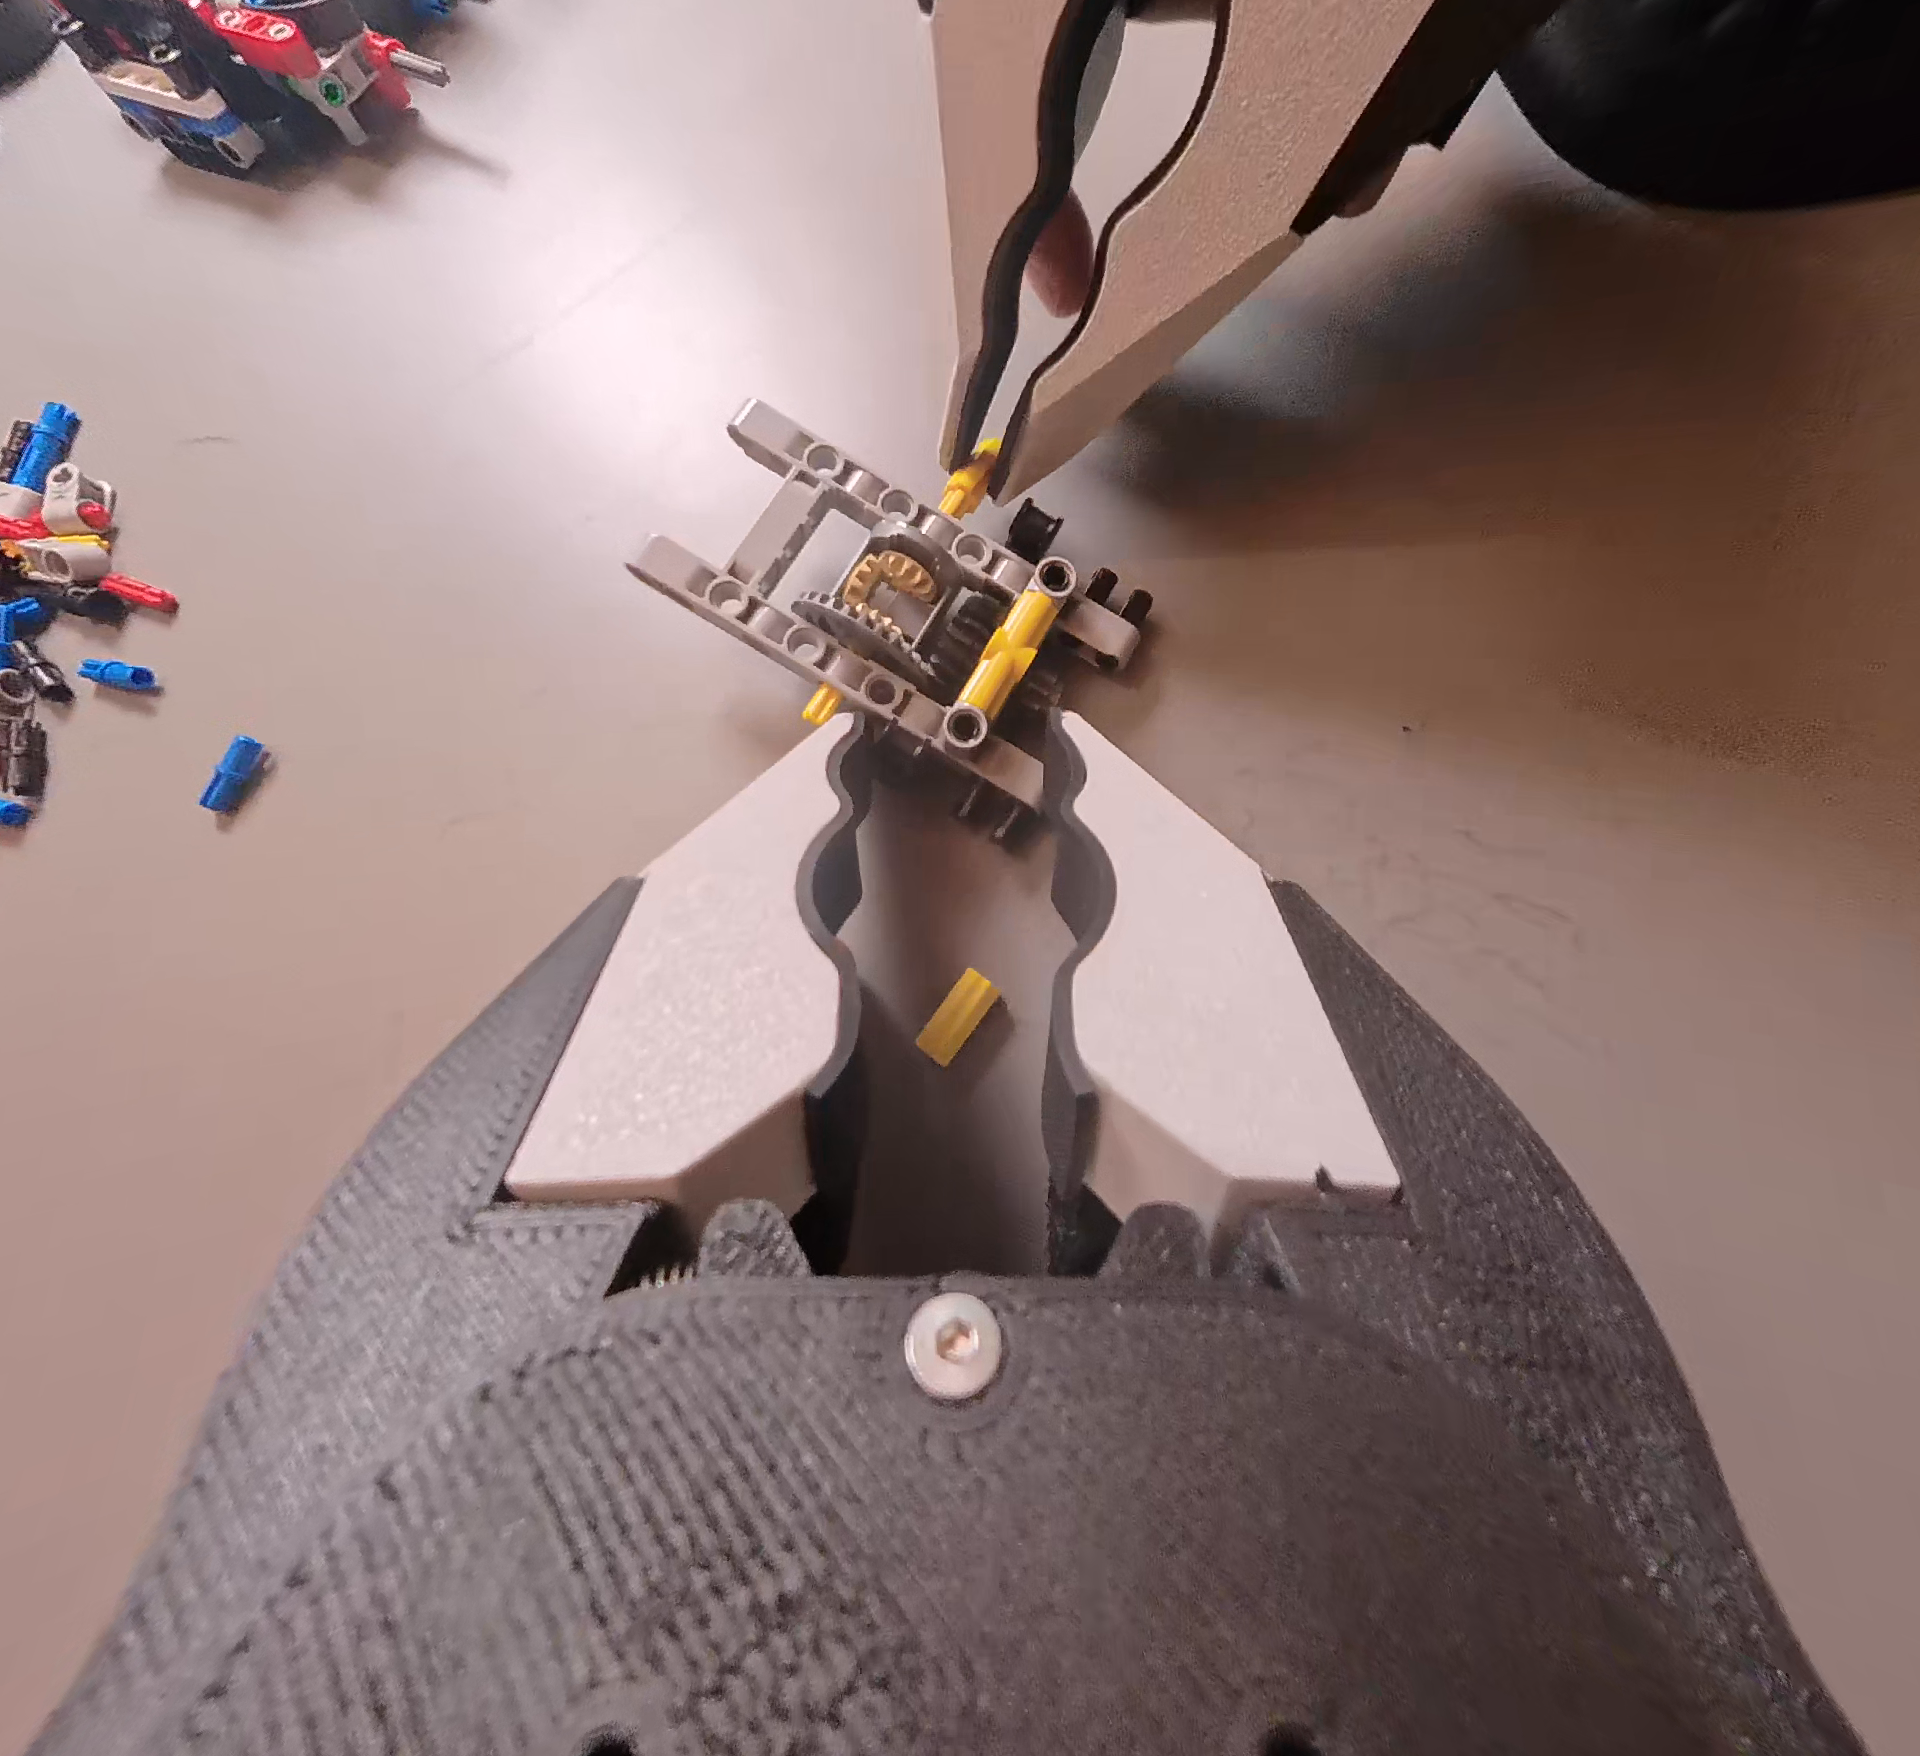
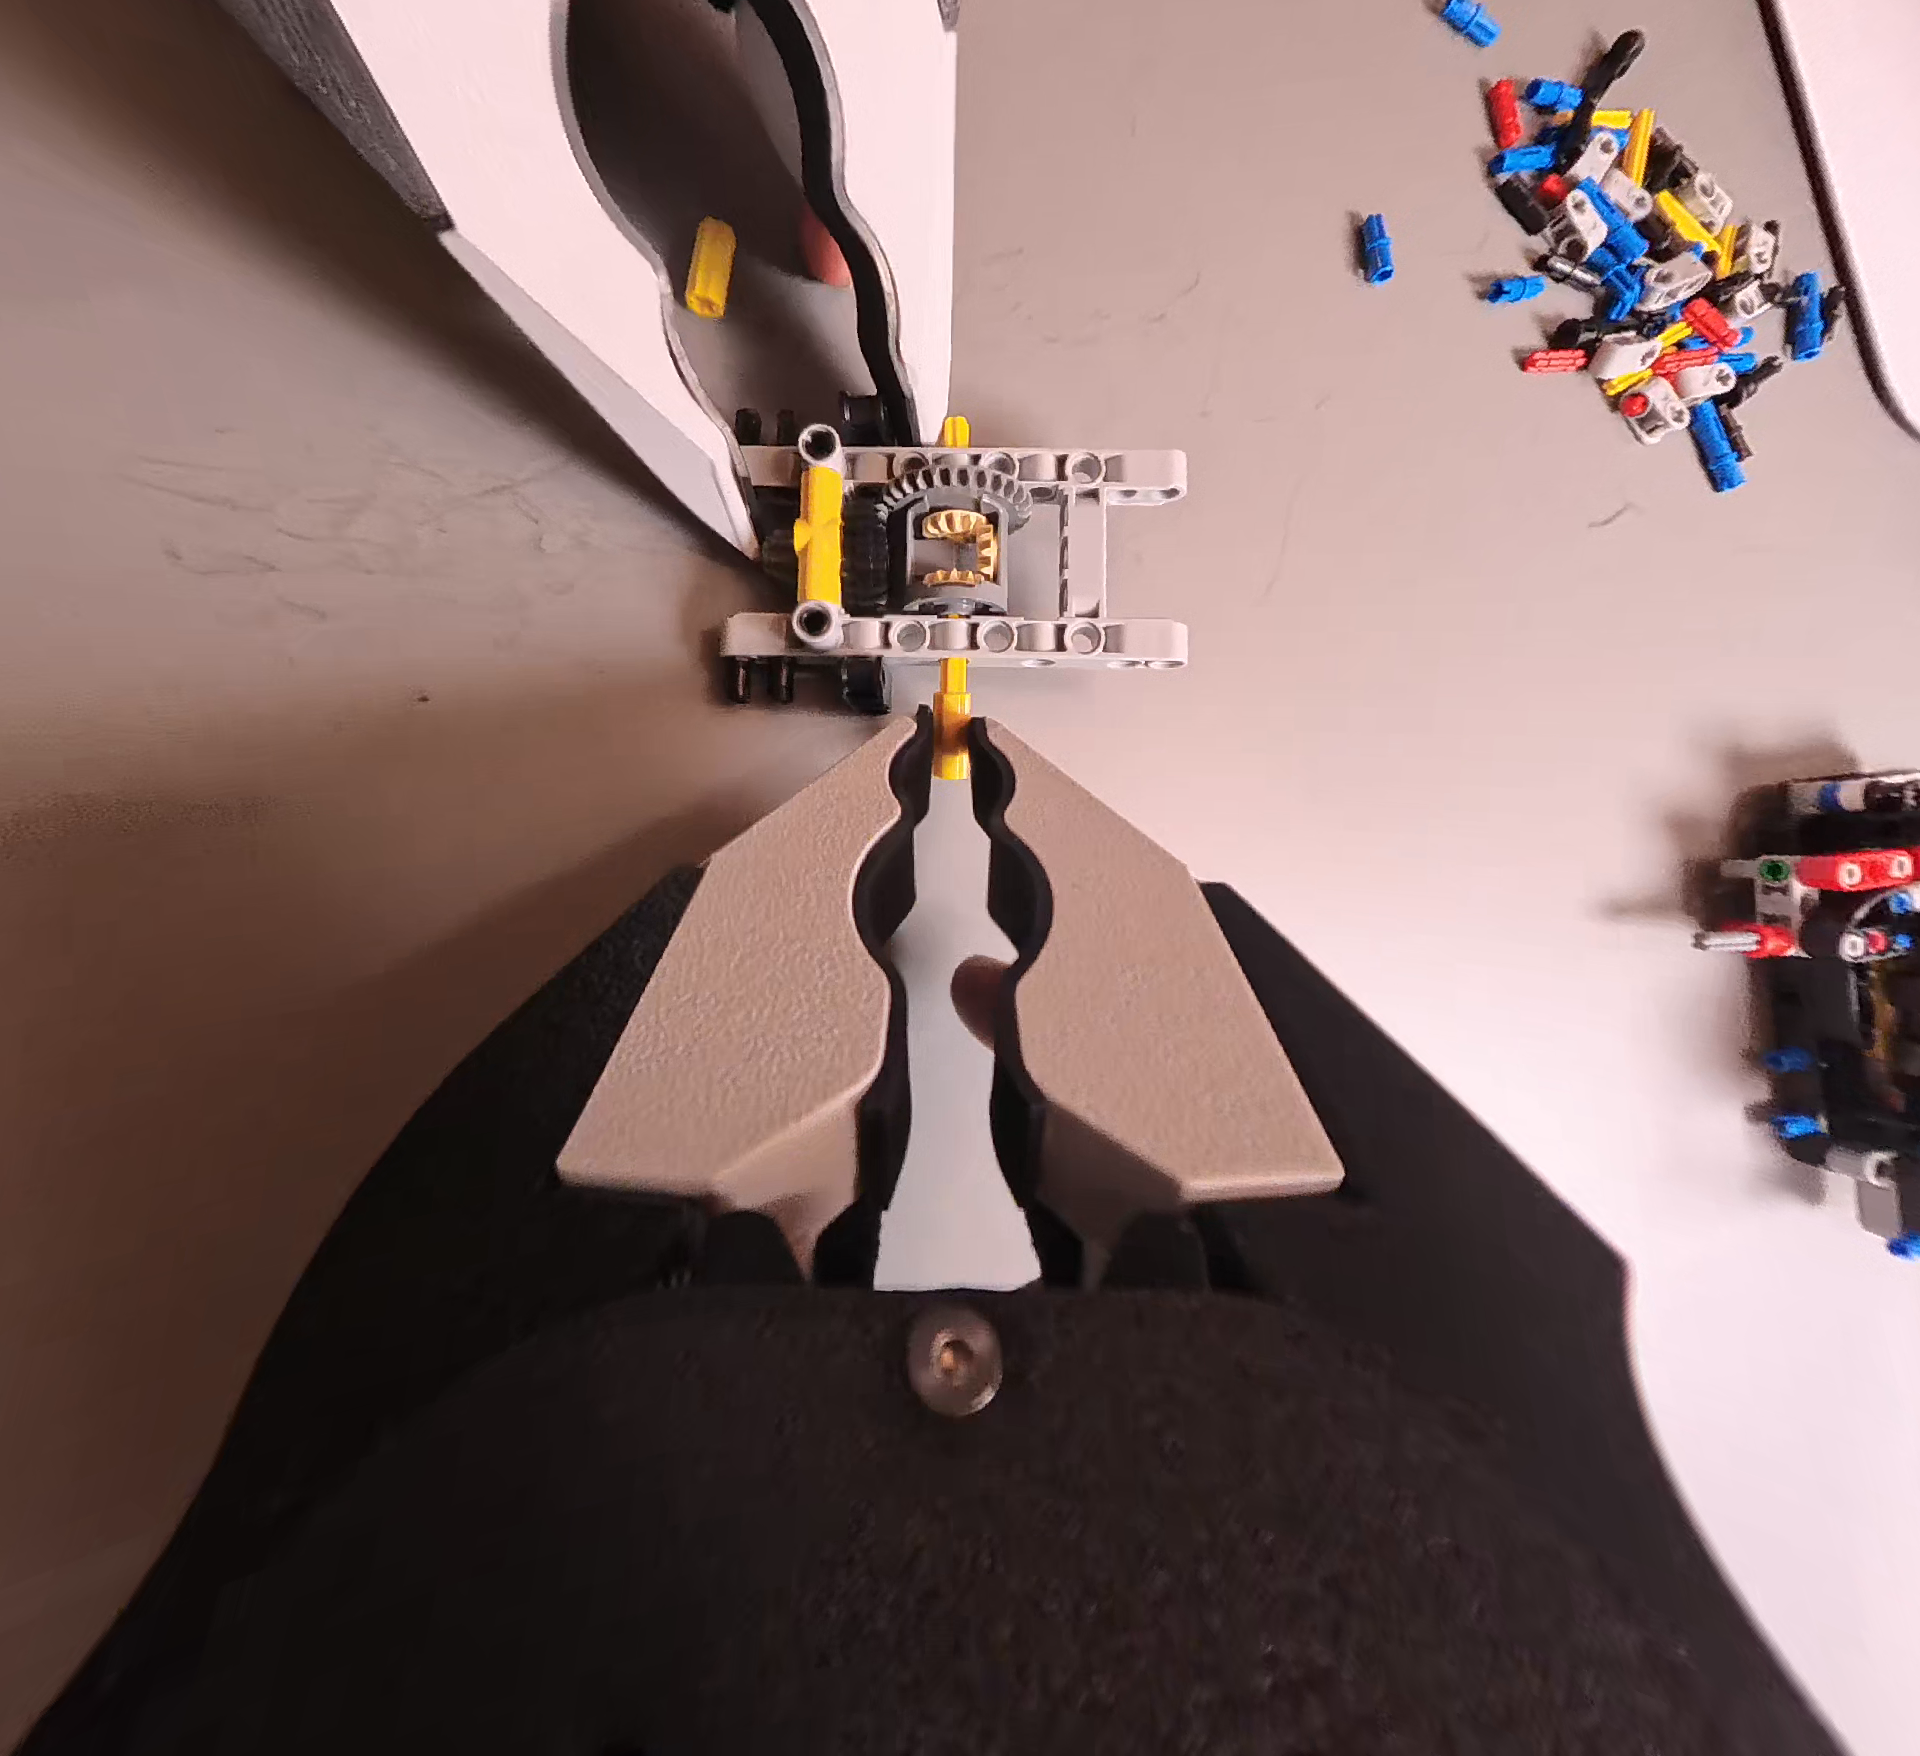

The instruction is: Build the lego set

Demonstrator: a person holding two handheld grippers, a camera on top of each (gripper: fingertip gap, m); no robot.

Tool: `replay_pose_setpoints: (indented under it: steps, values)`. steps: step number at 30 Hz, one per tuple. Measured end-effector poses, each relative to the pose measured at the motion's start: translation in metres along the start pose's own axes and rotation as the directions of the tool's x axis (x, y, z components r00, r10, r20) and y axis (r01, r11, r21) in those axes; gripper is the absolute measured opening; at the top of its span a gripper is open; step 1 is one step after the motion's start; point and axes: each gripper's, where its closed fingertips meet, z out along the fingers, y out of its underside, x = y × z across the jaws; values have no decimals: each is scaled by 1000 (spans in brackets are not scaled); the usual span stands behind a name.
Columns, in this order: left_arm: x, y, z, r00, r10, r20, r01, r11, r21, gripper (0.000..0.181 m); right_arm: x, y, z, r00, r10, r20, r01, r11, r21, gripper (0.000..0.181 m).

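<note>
Beige table, loose parts pile beside chassis.

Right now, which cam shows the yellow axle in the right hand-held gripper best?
The right wrist view: the yellow axle runs straight from the right hand-held gripper into the grey gear frame, with its whole length visible. The left wrist view shows it farther off, only a short stub past the tips.

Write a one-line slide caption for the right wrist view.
Right gripper pinches a yellow axle entering the grey gear frame.
</note>
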Motion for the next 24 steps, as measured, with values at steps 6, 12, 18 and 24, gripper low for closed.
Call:
replay_pose_setpoints:
  steps: [6, 12, 18, 24]
  values:
    - [1, 0, 0, 1000, 10, 11, -9, 1000, -7, 31, 0, 0, -1, 998, -63, 8, 63, 986, -155, 5]
    - [1, -1, 0, 1000, -3, 5, 3, 1000, -2, 30, 0, -1, -2, 994, -94, 47, 102, 971, -218, 4]
    - [1, -1, 0, 1000, -10, 12, 10, 1000, -2, 30, 1, -1, 0, 996, -67, 52, 78, 969, -235, 4]
    - [1, -1, 1, 1000, -3, 10, 3, 1000, -1, 30, 1, -1, 1, 995, -81, 49, 91, 966, -244, 4]
